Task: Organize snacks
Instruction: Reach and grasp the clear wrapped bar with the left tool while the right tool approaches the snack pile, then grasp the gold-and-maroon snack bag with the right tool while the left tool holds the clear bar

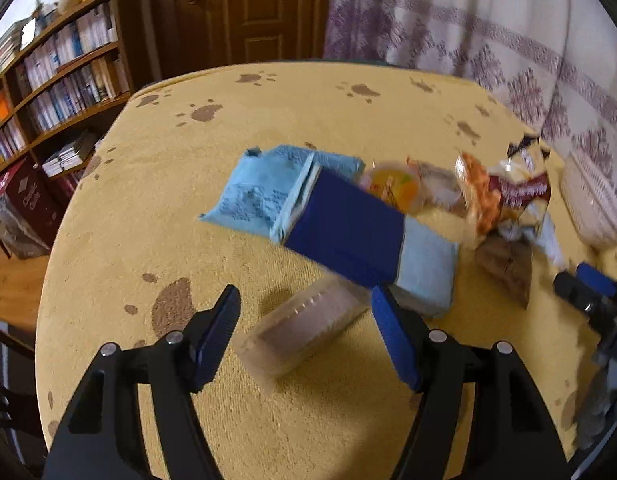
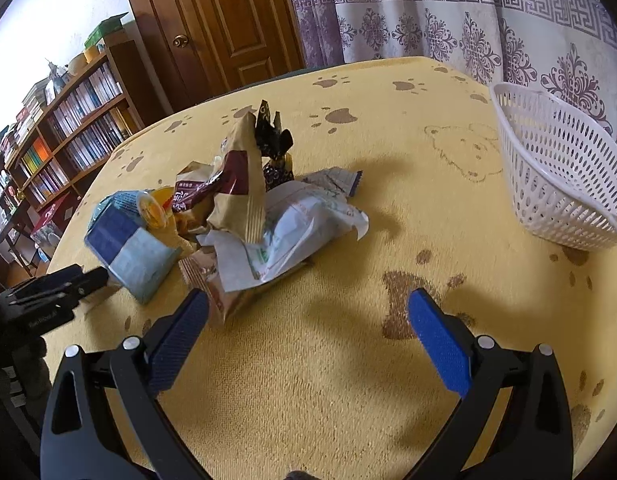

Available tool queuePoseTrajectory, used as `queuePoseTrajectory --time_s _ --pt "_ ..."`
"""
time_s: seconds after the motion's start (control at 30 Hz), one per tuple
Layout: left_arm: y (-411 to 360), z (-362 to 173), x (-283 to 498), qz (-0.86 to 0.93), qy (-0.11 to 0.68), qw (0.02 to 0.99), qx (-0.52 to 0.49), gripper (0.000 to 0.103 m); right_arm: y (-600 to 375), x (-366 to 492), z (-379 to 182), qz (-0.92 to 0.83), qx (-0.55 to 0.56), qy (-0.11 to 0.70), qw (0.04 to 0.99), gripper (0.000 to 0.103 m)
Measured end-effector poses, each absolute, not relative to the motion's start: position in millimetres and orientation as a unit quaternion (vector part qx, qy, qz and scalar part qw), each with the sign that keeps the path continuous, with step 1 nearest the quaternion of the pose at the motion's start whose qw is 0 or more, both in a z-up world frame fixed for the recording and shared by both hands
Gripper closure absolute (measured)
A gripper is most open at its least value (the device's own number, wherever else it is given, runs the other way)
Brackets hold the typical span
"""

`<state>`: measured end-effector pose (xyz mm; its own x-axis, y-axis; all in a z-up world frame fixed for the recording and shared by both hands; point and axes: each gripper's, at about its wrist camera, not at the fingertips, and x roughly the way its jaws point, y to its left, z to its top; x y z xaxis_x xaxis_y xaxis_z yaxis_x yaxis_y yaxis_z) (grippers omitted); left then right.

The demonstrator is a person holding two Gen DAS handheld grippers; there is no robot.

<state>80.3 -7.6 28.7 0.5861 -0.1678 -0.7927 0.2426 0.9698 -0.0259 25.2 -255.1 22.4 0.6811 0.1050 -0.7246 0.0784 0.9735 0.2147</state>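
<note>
A heap of snacks lies on the yellow paw-print table cloth (image 2: 348, 360). A blue and light-blue box (image 1: 344, 228) lies at its left; it also shows in the right wrist view (image 2: 128, 248). A clear plastic tub (image 1: 304, 328) lies just beyond my open left gripper (image 1: 304, 308). A jelly cup (image 1: 396, 188), a brown-and-maroon bag (image 2: 236, 184), a white packet (image 2: 296, 232) and a dark wrapped sweet (image 2: 274, 140) are piled together. My right gripper (image 2: 308, 312) is open and empty, just in front of the heap. The left view is blurred.
A white perforated basket (image 2: 560, 176) stands at the table's right side near the curtain. A bookshelf (image 1: 60, 80) and a wooden door (image 2: 228, 20) are beyond the far table edge. The other gripper shows at the left of the right wrist view (image 2: 48, 292).
</note>
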Motion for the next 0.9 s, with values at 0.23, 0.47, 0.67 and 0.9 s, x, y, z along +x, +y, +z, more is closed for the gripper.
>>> queuePoseTrajectory --time_s 0.23,0.47,0.67,0.9 --pt "-9.5 19.5 72.6 -0.124 0.430 0.890 0.085 0.052 -253.5 24.3 22.5 0.006 0.113 0.402 0.909 0.002" --pt "1.5 29.0 54.5 -0.102 0.419 0.899 0.073 0.074 -253.5 24.5 24.2 0.005 0.114 0.398 0.910 0.002" --pt "-2.6 27.6 42.3 -0.106 0.417 0.900 0.062 0.075 -254.3 27.2 34.4 0.005 0.111 0.385 0.916 0.002" --pt "-3.9 16.4 55.6 -0.095 0.422 0.900 0.050 0.067 -245.1 52.4 51.1 0.017 0.101 0.364 0.926 0.002"
